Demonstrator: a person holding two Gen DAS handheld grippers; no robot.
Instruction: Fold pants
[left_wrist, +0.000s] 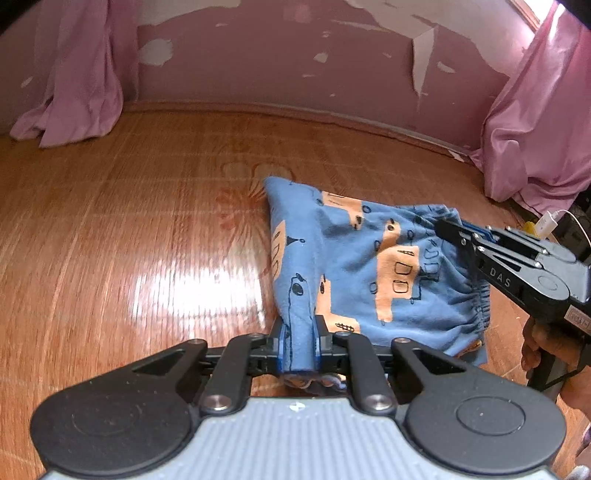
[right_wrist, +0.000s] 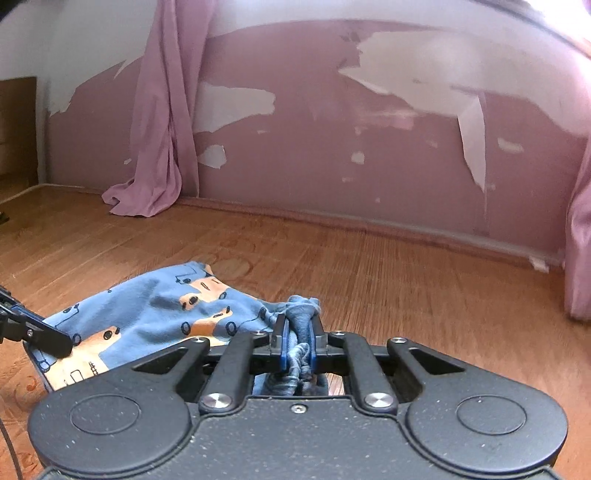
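Note:
Blue pants (left_wrist: 354, 258) printed with orange vehicles lie bunched on a glossy wooden floor (left_wrist: 129, 240). My left gripper (left_wrist: 300, 339) is shut on a rolled edge of the fabric, which runs up between its blue pads. In the left wrist view the right gripper (left_wrist: 448, 229) reaches in from the right and pinches the far end of the gathered waistband. In the right wrist view my right gripper (right_wrist: 298, 339) is shut on a twisted bunch of the pants (right_wrist: 155, 317), and the left gripper's finger (right_wrist: 44, 338) shows at the left edge on the cloth.
A pink wall (left_wrist: 277, 66) with peeling paint stands behind. Pink curtains hang to the floor at the left (left_wrist: 77, 92) and right (left_wrist: 535, 129). A hand (left_wrist: 543, 343) holds the right gripper's handle. A white plug and cable (left_wrist: 550, 221) lie at the far right.

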